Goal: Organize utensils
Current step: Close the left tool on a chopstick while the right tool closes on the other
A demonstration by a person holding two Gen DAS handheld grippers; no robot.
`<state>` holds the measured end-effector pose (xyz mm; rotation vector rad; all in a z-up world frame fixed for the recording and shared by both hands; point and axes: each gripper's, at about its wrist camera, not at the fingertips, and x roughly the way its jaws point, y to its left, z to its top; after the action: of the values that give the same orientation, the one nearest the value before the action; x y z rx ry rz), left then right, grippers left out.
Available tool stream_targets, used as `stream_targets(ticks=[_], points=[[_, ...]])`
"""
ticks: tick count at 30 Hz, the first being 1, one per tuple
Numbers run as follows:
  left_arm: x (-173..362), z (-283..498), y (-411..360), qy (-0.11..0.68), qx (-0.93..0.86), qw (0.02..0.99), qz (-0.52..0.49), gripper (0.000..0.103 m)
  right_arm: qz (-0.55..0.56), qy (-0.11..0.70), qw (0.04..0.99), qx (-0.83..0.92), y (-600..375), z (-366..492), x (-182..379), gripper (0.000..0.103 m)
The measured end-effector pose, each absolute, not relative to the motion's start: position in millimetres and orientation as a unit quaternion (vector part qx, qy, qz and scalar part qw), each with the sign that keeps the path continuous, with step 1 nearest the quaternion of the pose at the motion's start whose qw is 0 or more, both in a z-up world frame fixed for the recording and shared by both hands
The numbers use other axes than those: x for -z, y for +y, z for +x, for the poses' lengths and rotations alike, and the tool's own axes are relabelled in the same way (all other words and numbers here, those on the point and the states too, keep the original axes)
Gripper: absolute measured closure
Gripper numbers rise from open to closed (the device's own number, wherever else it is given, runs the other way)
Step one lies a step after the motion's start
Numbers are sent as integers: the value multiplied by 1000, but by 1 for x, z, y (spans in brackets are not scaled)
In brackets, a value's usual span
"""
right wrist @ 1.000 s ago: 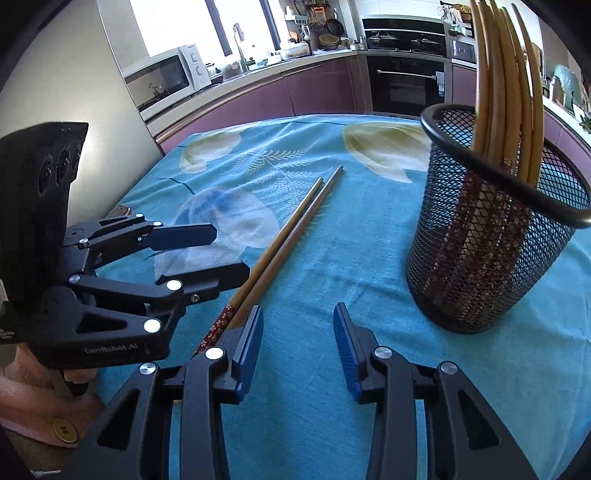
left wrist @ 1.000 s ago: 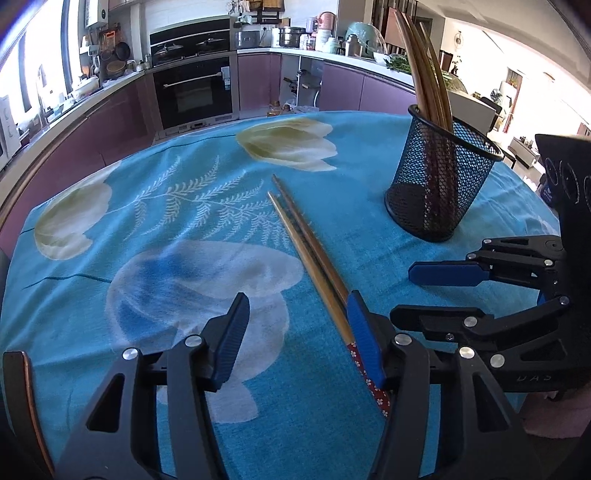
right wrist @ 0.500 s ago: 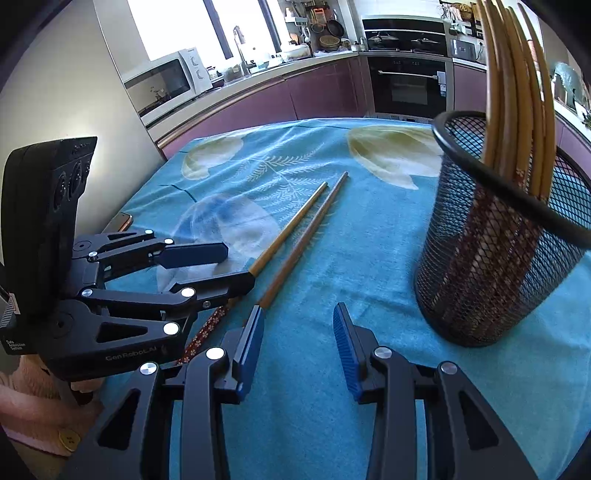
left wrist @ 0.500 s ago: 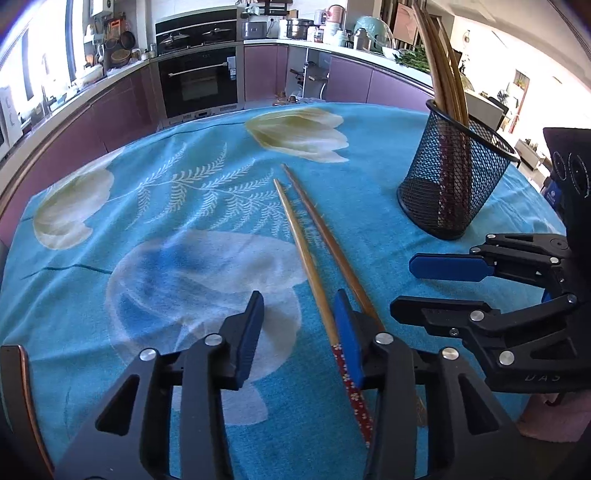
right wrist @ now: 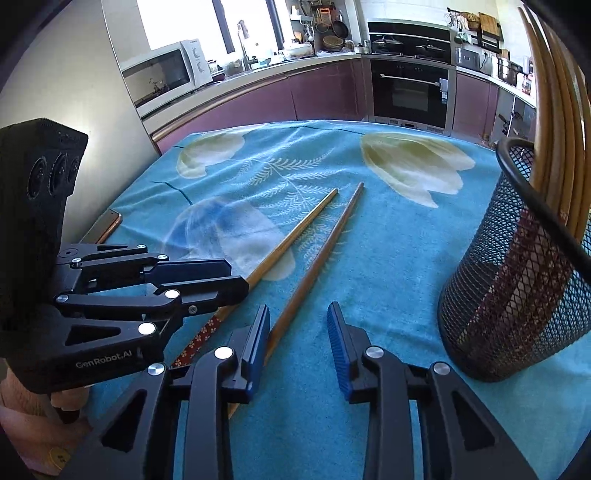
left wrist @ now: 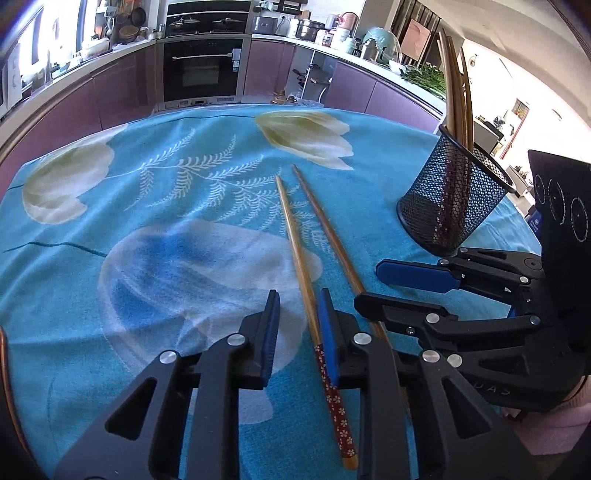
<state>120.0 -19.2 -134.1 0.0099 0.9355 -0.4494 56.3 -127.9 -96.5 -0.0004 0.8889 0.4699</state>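
Wooden chopsticks already stand in my mesh cup, two still lie on the cloth: left gripper has been closing round one, pads not yet clamped, right gripper ungripped, jaws also narrowing, beside the other.

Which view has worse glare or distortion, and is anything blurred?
Left wrist view: doorway at far right blown out white, strong fisheye bend on the counter, tablecloth and loose chopsticks sharp. Right wrist view: window overexposed, mesh cup stretched at the edge and its chopsticks bowed; no motion blur in either.
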Motion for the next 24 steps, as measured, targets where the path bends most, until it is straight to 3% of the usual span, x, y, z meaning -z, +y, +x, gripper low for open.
stream_targets(ticks=[13,24], points=[[134,125,-27,447,218,867,21,85,0,434,879,-198,-129,69,98,74],[133,145,-30,452,221,864,29,86,27,425,888,-171,-127,90,99,81]])
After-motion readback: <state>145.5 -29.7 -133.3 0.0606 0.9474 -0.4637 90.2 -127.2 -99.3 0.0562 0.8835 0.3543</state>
